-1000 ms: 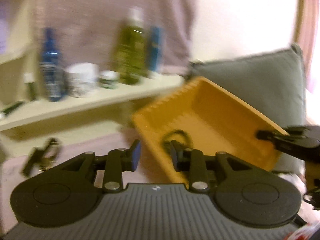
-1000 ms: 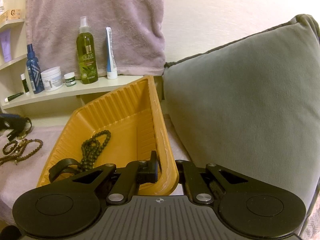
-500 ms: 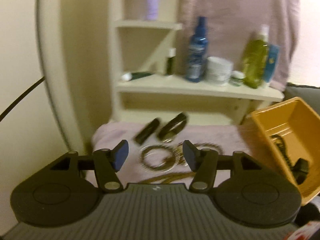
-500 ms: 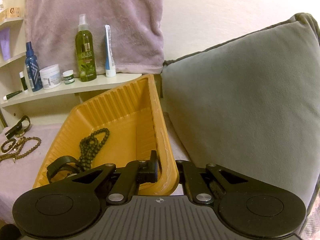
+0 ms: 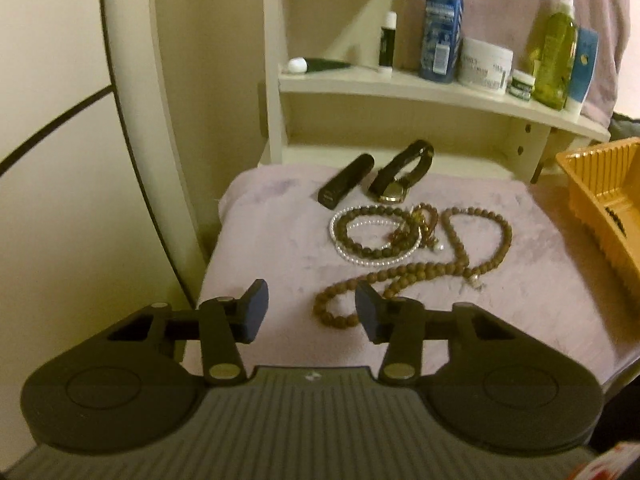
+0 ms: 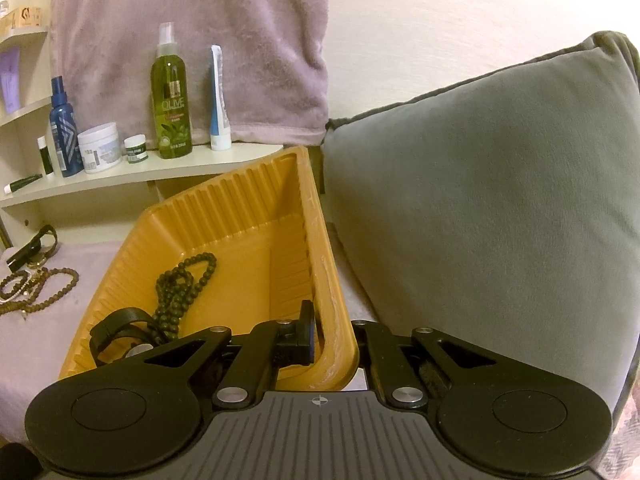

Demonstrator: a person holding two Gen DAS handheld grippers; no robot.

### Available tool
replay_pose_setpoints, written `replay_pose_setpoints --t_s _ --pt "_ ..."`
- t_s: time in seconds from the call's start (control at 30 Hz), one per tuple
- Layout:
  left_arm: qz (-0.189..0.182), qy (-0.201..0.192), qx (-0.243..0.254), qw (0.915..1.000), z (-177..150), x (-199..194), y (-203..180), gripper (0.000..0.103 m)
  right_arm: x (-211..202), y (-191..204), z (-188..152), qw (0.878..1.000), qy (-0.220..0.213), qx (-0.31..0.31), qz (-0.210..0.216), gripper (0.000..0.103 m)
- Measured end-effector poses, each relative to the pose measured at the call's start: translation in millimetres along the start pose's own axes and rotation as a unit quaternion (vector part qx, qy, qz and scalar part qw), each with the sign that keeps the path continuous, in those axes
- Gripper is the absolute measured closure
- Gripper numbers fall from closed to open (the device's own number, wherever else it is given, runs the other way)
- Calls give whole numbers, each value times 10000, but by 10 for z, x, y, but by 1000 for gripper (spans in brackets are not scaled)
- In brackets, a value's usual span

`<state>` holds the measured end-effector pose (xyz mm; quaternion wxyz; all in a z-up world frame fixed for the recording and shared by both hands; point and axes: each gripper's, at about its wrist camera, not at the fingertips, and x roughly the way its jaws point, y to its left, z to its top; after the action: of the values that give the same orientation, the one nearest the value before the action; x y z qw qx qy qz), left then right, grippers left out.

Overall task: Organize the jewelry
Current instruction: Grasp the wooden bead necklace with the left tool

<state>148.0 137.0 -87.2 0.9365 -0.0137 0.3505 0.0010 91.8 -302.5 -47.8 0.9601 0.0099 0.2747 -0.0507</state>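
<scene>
Now | left gripper (image 5: 308,308) swung from tray (image 6: 248,240) to beads (image 5: 404,276), fingers just narrowed, nothing between | right gripper (image 6: 334,336) still pinching tray rim | next pickup likely

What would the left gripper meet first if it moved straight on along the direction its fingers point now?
Probably the brown bead necklace: the open left gripper points down at its nearest loop on the pink blanket, just off the right finger. Depth is uncertain; it might reach bare blanket first.
</scene>
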Motion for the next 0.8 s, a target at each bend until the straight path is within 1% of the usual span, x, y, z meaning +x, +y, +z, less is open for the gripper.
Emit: replay_pose_setpoints --t_s 0.1,0.2,0.27,0.37,0.43,0.5,0.57,0.63,0.8 --pt "1 30 46 10000 -11 77 -18 74 7 3 2 10000 20 -11 -21 97" --pt "30 67 125 9999 -11 145 -33 82 13 -3 2 10000 38 -19 -31 97" --pt "39 130 248 9996 -21 196 -52 83 15 -8 6 10000 48 -24 -35 97" --pt "90 93 456 9989 -47 202 -101 83 17 -11 9 10000 50 -23 -44 97" --pt "88 98 569 9983 -53 202 -132 87 13 -10 9 10000 49 -23 -54 97" --pt "50 149 744 9971 -45 203 -179 97 15 -13 6 10000 52 -23 -60 97" --pt "101 209 938 9953 -27 206 -235 97 18 -18 2 10000 61 -21 -58 97" --pt "53 225 978 9949 5 186 -245 97 22 -22 7 10000 64 -22 -50 97" --pt "-100 -24 994 9950 183 -29 -239 97 12 -18 8 10000 39 -33 -48 97"
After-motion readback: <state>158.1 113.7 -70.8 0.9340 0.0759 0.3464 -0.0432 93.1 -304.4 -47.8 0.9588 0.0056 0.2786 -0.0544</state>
